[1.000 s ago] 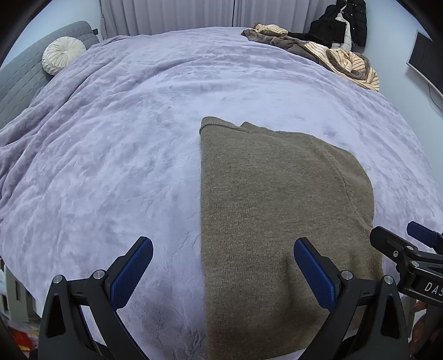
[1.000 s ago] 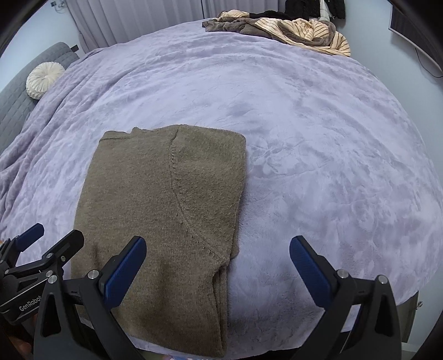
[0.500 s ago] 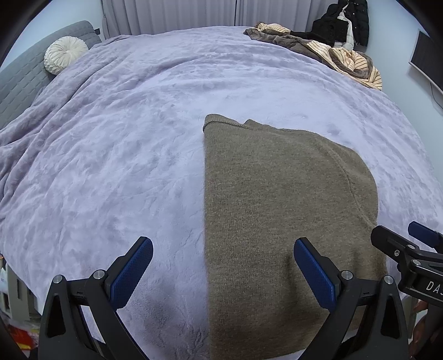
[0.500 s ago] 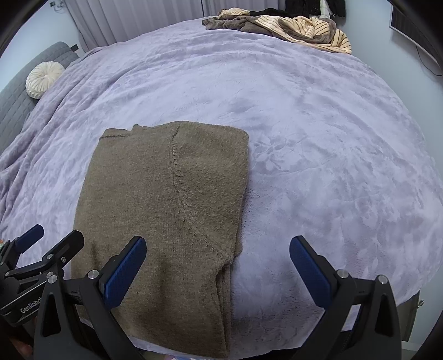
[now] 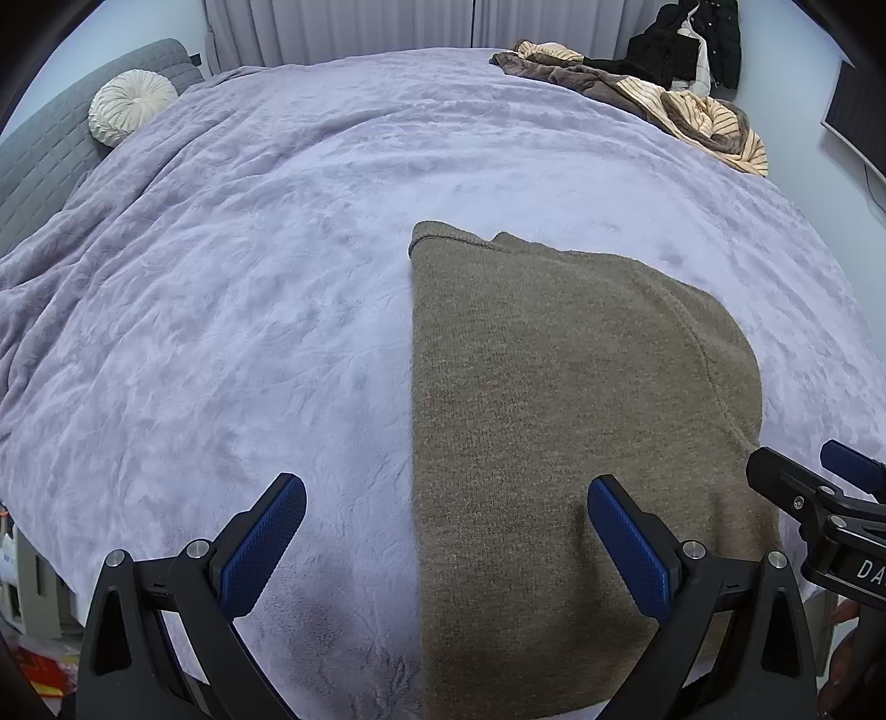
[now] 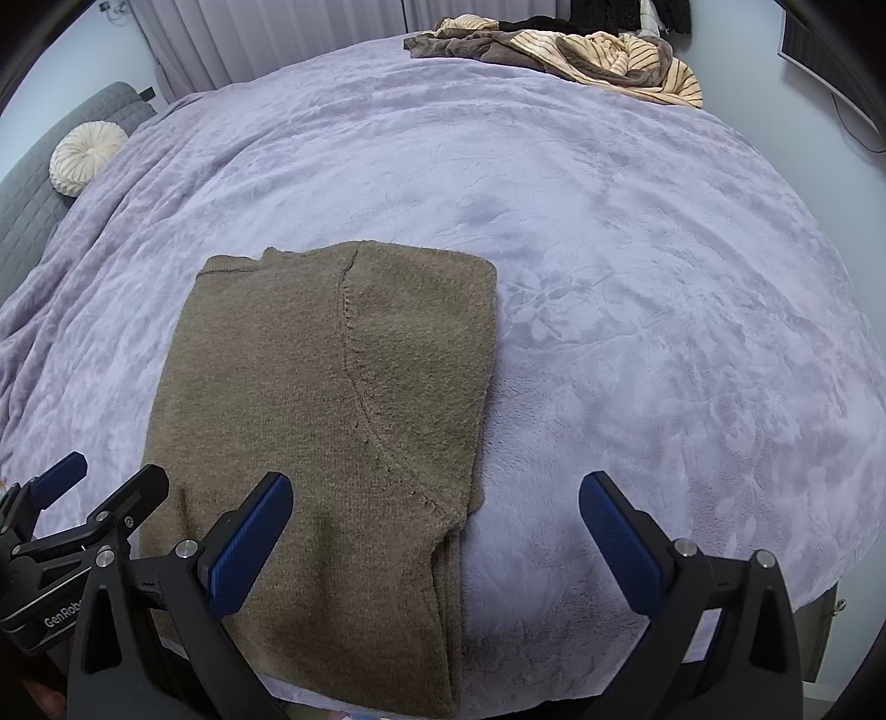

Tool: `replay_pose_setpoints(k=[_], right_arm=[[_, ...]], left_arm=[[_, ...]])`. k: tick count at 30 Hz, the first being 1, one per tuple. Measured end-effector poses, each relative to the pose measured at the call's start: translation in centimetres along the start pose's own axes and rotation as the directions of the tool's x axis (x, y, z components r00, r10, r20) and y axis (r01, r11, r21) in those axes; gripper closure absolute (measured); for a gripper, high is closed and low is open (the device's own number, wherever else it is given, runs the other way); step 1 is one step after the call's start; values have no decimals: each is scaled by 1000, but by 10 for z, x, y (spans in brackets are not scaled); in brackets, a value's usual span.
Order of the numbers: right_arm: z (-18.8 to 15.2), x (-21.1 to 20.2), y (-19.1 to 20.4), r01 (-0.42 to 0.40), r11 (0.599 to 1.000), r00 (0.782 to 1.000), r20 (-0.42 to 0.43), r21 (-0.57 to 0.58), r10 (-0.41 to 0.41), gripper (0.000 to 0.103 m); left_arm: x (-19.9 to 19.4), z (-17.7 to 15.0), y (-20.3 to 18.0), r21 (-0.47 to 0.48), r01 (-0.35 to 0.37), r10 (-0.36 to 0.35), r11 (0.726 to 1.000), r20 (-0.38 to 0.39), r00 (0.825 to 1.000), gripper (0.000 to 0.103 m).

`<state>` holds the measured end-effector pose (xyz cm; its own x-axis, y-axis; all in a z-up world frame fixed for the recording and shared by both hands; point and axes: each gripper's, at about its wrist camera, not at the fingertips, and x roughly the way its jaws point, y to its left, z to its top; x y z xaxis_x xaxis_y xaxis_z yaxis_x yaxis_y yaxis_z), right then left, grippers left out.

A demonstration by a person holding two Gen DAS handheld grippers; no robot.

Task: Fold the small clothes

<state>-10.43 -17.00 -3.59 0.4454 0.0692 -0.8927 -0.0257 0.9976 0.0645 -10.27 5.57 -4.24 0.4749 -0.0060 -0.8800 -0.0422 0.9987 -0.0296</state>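
Observation:
A brown knit sweater (image 5: 559, 399) lies folded into a long strip on the lilac bedspread (image 5: 266, 310), its near end at the bed's front edge. It also shows in the right wrist view (image 6: 332, 421). My left gripper (image 5: 446, 545) is open and empty, hovering over the sweater's near left edge. My right gripper (image 6: 434, 545) is open and empty, over the sweater's near right edge. Each gripper shows at the side of the other's view: the right one in the left wrist view (image 5: 819, 498), the left one in the right wrist view (image 6: 83, 498).
A pile of striped and brown clothes (image 6: 565, 50) lies at the bed's far right corner. A round cream cushion (image 5: 130, 105) rests against the grey headboard (image 5: 50, 144) at far left. Dark clothes (image 5: 692, 44) hang at the back wall.
Both views have shifted slightly: the sweater sits a little lower and closer in frame. Both grippers stay open and nothing has been taken hold of.

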Motion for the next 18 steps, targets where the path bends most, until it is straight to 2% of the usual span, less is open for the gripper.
replay_pose_setpoints(k=[18], right_arm=[[-1,1,1,0,1000,1000,-3,-1,0,0]], left_arm=[[0,-2,-3,8,-2,2,1000,-2,1000,1]])
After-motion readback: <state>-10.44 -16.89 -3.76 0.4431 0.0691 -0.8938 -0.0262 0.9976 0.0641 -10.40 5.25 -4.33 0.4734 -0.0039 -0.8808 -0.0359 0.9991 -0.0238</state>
